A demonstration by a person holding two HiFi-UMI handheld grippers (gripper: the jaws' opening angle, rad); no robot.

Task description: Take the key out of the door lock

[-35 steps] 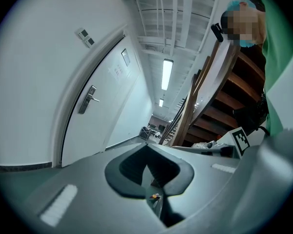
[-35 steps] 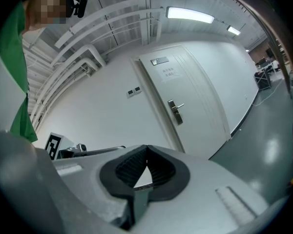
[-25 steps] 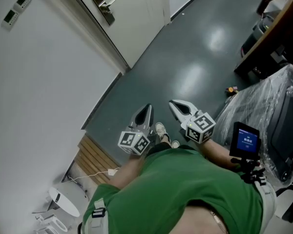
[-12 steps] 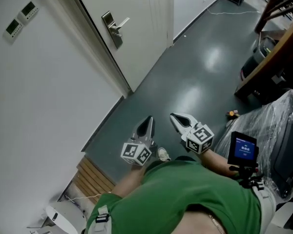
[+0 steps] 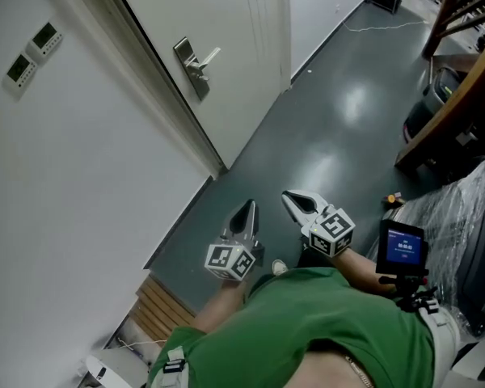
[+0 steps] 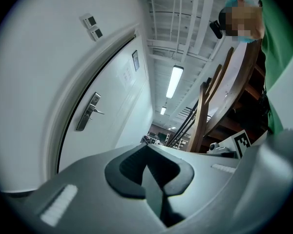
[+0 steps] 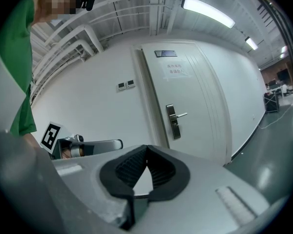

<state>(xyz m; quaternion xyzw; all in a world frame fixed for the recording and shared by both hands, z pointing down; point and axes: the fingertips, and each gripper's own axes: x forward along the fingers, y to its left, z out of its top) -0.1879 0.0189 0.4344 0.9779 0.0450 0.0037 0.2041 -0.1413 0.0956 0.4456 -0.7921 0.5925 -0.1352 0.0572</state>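
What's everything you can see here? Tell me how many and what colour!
door: one, white, upper middle
door handle: one, silver, on the door
wall switches: two, white, on the wall left of the door
floor: one, dark grey, shiny
wooden slats: one set, light brown, bottom left by the wall
plastic-wrapped bundle: one, clear over dark, right edge
small screen: one, blue, by the person's right arm
shirt: one, green, on the person, bottom
left gripper: one, grey, shut, empty
right gripper: one, grey, shut, empty, beside the left
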